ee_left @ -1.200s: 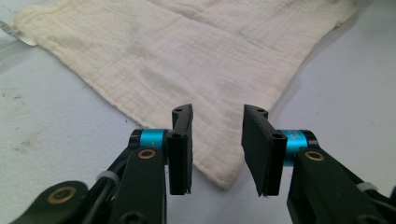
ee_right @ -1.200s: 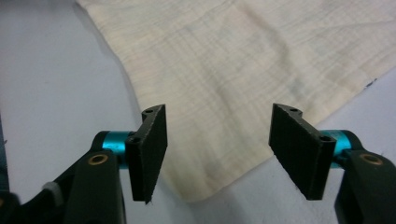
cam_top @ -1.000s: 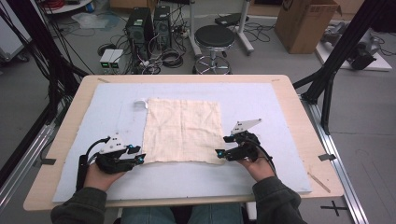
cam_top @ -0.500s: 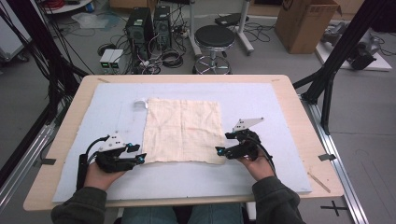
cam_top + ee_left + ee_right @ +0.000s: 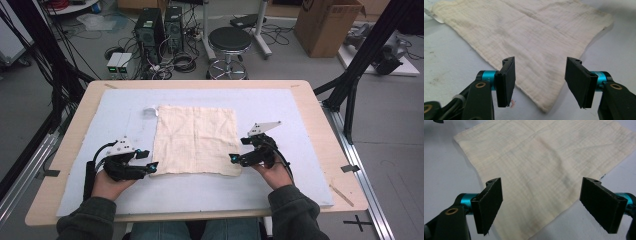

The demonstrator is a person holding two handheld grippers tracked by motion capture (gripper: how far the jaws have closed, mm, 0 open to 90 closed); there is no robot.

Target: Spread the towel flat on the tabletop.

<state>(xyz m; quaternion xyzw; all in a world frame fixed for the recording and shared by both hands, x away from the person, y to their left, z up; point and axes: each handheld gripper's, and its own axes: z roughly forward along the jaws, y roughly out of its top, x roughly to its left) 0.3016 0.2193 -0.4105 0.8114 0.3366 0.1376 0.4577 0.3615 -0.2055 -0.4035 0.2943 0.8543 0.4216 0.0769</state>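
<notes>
A cream square cloth [image 5: 195,140] lies flat on the white mat. My left gripper [image 5: 152,167] sits at its near left corner. In the left gripper view the cloth [image 5: 536,32] spreads ahead, and its corner lies under the gap of the left gripper [image 5: 541,66]. These jaws have just been opening and stand apart without touching the cloth. My right gripper [image 5: 234,159] sits at the near right corner. Its jaws have also just been opening; in the right gripper view the right gripper [image 5: 542,192] is wide open over the cloth [image 5: 541,152], with nothing pinched.
The white mat [image 5: 280,115] covers a wooden table [image 5: 320,115]. A small pale object [image 5: 149,112] lies at the cloth's far left corner. Beyond the table stand a stool [image 5: 230,40], computer towers [image 5: 160,25] and a cardboard box [image 5: 330,25]. Black frame posts flank both sides.
Both grippers' jaws stand wider than before, off the cloth's near corners. The hands have hardly moved and the cloth lies as it did.
</notes>
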